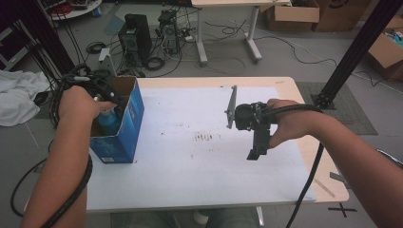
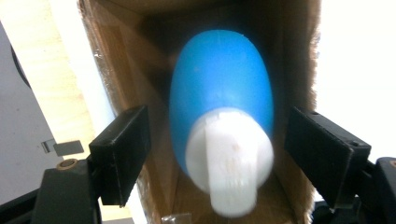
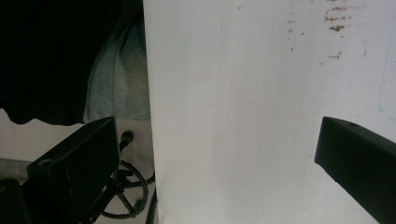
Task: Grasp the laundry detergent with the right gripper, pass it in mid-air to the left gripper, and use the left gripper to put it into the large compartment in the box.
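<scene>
The blue bottle (image 2: 222, 88) stands inside the blue box (image 1: 124, 128) at the table's (image 1: 285, 85) left edge; your left gripper (image 2: 219, 149) straddles it, jaws released. Right of the box, your right gripper (image 1: 256, 153) hangs spread over white sheet (image 1: 190, 171). Beyond: computer towers (image 1: 135, 38), cardboard cartons (image 1: 292, 14).

blue box (image 1: 124, 124) walls hemming bottle (image 2: 219, 88), slim gaps either side, white tabletop (image 1: 190, 175) open
</scene>
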### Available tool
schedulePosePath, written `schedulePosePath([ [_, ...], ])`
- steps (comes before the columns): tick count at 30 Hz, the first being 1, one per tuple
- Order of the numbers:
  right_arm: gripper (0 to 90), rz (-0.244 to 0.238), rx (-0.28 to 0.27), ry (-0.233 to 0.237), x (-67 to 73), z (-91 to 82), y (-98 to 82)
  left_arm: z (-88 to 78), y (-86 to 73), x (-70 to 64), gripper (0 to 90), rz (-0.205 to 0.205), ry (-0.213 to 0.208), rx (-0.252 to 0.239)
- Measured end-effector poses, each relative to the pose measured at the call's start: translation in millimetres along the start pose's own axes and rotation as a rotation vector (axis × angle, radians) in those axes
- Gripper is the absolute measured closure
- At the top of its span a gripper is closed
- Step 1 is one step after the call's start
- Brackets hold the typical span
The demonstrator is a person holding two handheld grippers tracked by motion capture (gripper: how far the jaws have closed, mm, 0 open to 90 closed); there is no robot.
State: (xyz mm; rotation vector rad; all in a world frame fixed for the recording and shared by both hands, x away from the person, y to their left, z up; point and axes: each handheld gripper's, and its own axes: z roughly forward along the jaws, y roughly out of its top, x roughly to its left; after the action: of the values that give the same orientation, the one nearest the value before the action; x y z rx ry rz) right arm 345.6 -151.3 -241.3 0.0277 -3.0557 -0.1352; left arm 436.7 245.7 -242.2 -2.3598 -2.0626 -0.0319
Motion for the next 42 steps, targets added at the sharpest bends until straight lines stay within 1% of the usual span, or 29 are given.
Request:
schedulePosePath([
  [1, 0.0, -0.001, 0.001, -0.003, 0.0, -0.3, 0.4, -2.3, -0.5, -0.6, 22.4, -0.002, -0.002, -0.006],
  [2, 0.0, 0.000, 0.002, 0.001, -0.1, -0.2, 0.6, -5.0, -0.8, -0.4, 21.9, 0.007, 0.002, -0.010],
  [3, 0.0, 0.000, 0.004, 0.001, 0.1, 0.1, 0.9, -7.4, -1.4, -1.0, 21.5, 0.002, -0.001, -0.017],
  [5, 0.0, -0.004, 0.002, 0.000, -0.2, 0.6, 1.4, -10.3, -1.7, -0.6, 20.2, 0.011, 0.002, -0.018],
  [6, 0.0, -0.004, 0.003, 0.000, -0.1, 0.8, 1.8, -11.8, -1.9, -0.9, 19.5, 0.006, -0.001, -0.019],
  [7, 0.0, 0.000, 0.001, 0.000, 0.1, 1.0, 2.1, -14.1, -2.0, -0.4, 18.7, 0.009, 0.004, -0.021],
  [8, 0.0, -0.003, 0.003, 0.000, 0.0, 0.8, 2.3, -15.4, -2.2, -0.8, 18.1, 0.003, 0.006, -0.025],
  [9, 0.0, -0.004, 0.002, 0.002, 0.0, 0.6, 2.4, -17.9, -2.1, -0.2, 17.7, 0.014, 0.009, -0.021],
  [13, 0.0, 0.000, 0.002, 0.003, 0.3, 0.3, 2.1, -27.0, -2.3, -1.4, 15.7, 0.026, 0.020, -0.032],
  [14, 0.0, 0.001, 0.003, 0.002, 0.4, 0.3, 1.8, -29.2, -2.4, -2.8, 15.6, 0.023, 0.020, -0.036],
  [17, 0.0, 0.002, 0.002, 0.002, 0.9, -0.2, 1.3, -36.9, -2.3, -5.6, 14.3, 0.039, 0.027, -0.047],
  [18, 0.0, 0.003, 0.000, 0.002, 1.0, -0.3, 1.2, -38.4, -2.0, -6.3, 12.6, 0.049, 0.031, -0.044],
  [21, 0.0, 0.005, -0.007, 0.000, 1.7, -0.1, 1.6, -44.2, -1.6, -10.4, 9.7, 0.058, 0.036, -0.056],
  [26, 0.0, 0.004, -0.006, -0.001, 2.1, 0.1, 2.1, -51.6, -1.4, -17.7, 8.8, 0.080, 0.042, -0.062],
  [31, 0.0, 0.011, -0.014, 0.002, 2.4, -1.2, 0.8, -60.0, -2.0, -26.7, 6.8, 0.116, 0.043, -0.076],
  [33, 0.0, 0.016, -0.012, 0.000, 3.0, -1.8, 0.5, -63.9, -2.0, -31.1, 5.4, 0.137, 0.045, -0.070],
  [36, 0.0, 0.017, -0.017, -0.002, 3.5, -3.0, 0.0, -67.7, -1.8, -36.1, 3.3, 0.160, 0.041, -0.076],
  [37, 0.0, 0.018, -0.018, -0.001, 3.6, -3.2, -0.1, -69.2, -1.7, -38.4, 1.9, 0.166, 0.033, -0.076],
  [38, 0.0, 0.018, -0.019, -0.001, 3.5, -3.2, -0.4, -69.9, -1.4, -40.2, 0.6, 0.177, 0.028, -0.079],
  [41, 0.0, 0.024, -0.019, -0.002, 3.9, -3.2, -1.0, -70.9, -1.2, -48.5, 0.2, 0.227, 0.038, -0.069],
  [42, 0.0, 0.025, -0.021, -0.001, 4.0, -3.2, -1.1, -71.1, -1.2, -51.4, 0.2, 0.244, 0.031, -0.068],
])
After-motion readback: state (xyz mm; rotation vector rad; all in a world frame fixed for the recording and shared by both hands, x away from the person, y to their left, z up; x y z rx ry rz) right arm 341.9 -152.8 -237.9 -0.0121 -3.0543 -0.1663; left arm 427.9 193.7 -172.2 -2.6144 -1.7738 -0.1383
